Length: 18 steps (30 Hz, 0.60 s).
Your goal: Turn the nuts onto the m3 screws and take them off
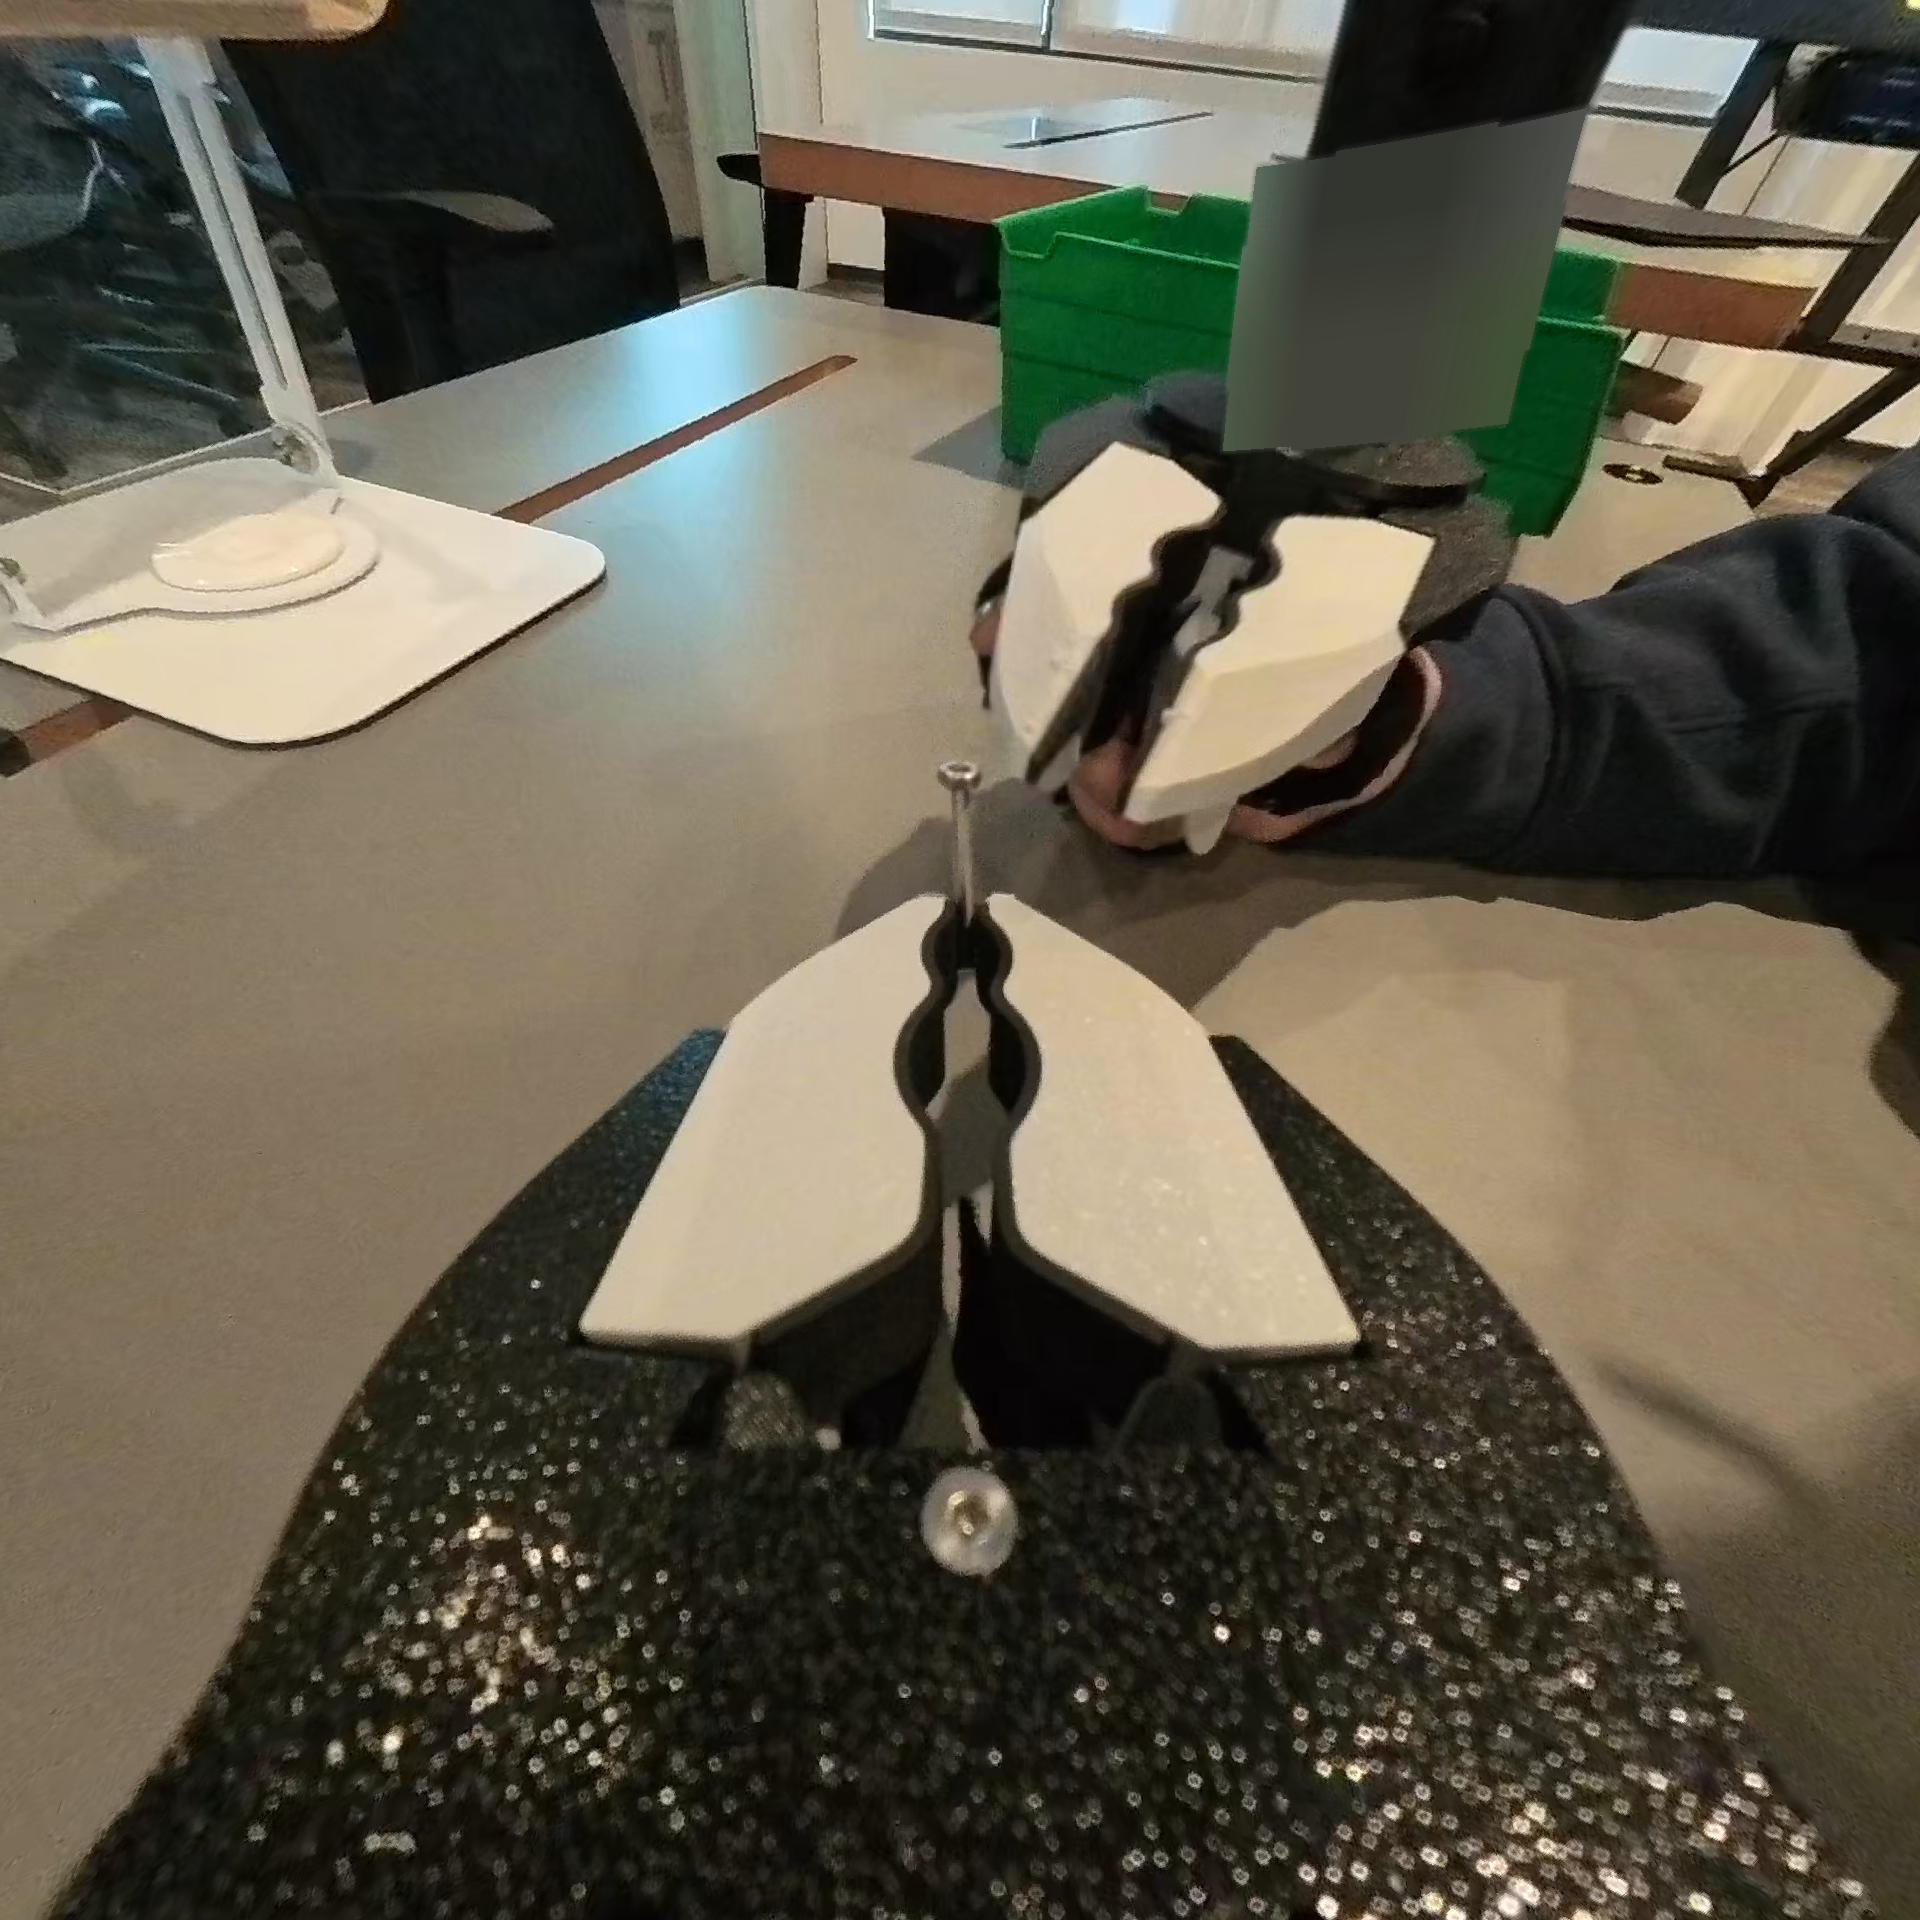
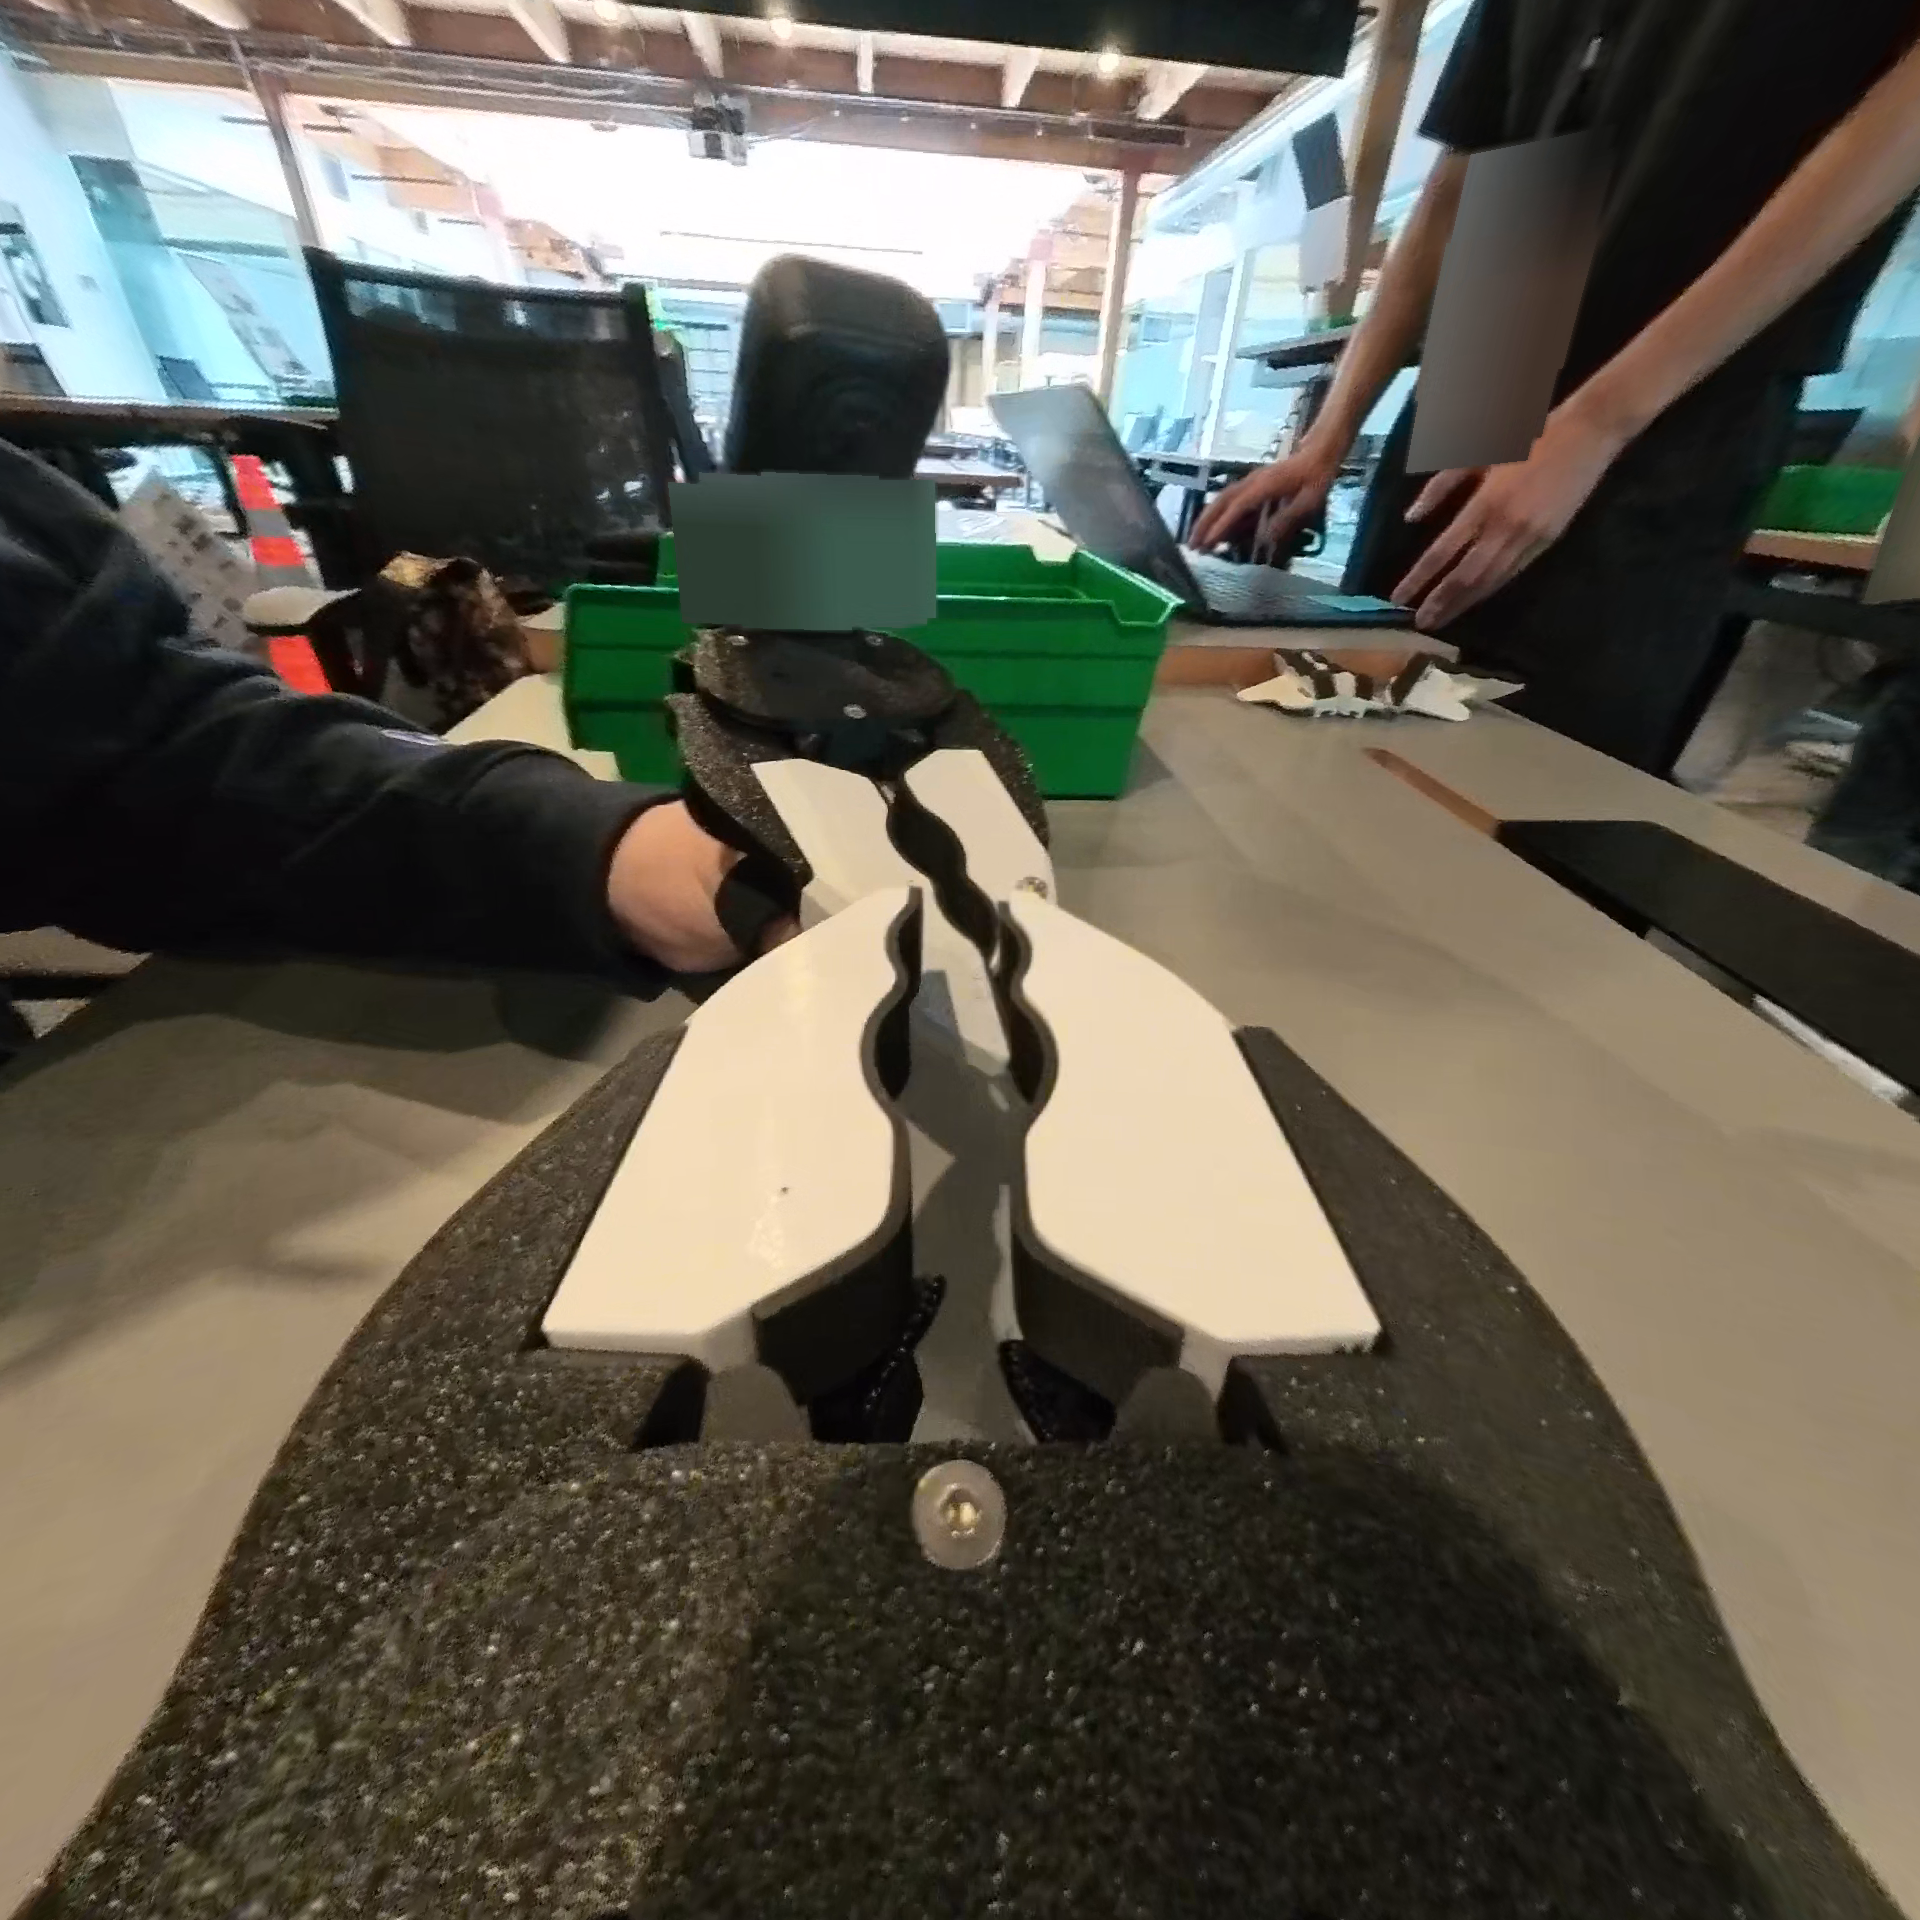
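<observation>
The left hand-held gripper (image 1: 968,914) has its two white fingers (image 1: 831,1039) pressed together on the thin shank of a silver m3 screw (image 1: 962,831). The screw stands out beyond the fingertips, with its round socket head at the far end, above the grey bench (image 1: 416,935). No nut shows on the part of the shank that is visible; whether one sits lower, between the fingers, I cannot tell.

The right hand-held gripper (image 2: 961,914) is spread a little. A clear gap stands between its fingertips, and nothing is seen between them. In the left wrist view it (image 1: 1081,769) is just beside the screw head, tilted down toward the bench. In the right wrist view the screw head (image 2: 1031,886) shows as a small silver spot just at the tip of its right finger.

I judge that the step in hand is between two grasps: the screw is held ready, but no nut is in the free gripper. No loose nut can be found on the bench; it is perhaps too small to see. Green bins (image 1: 1122,312) stand behind.

The next move probably calls for a fine pinch on the nut, then exact alignment with the screw axis. The left grasp must hold firm.
</observation>
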Tool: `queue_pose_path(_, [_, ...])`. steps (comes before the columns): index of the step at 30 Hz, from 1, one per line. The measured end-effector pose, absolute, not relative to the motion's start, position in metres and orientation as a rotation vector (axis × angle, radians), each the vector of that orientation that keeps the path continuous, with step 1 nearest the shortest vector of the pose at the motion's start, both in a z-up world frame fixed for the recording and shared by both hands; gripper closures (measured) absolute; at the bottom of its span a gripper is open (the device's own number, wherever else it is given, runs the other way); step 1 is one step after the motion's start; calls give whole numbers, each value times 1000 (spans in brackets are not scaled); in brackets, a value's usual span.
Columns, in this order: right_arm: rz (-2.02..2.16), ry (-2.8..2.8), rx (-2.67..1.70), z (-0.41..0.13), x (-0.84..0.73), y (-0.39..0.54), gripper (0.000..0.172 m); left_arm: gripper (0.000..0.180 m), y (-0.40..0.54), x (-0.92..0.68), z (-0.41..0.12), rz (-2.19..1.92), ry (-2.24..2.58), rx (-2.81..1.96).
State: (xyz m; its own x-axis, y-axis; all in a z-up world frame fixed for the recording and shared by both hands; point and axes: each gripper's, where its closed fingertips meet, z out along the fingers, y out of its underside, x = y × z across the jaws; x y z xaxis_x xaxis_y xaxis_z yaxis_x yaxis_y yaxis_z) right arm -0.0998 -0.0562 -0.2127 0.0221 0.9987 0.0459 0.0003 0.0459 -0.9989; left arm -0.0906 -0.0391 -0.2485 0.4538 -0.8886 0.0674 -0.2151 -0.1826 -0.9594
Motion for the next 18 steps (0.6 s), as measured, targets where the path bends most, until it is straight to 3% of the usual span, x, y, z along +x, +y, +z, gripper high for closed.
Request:
queue_pose_path(3, [1130,-1202,-1212,-215,-104,-49,142,178,-39,-90,-249,-810,971,-1673])
queue_pose_path(7, [1146,-1265,-1181,-217,-104,-59,156,178,-38,-92,-248,-823,953,-1672])
queue_pose_path(14, [1144,-1209,-1193,-213,-105,-50,142,178,-39,-91,-248,-822,961,-1676])
queue_pose_path(18, [1178,-1264,-1162,-214,-104,-62,157,178,-38,-91,-248,-828,952,-1679])
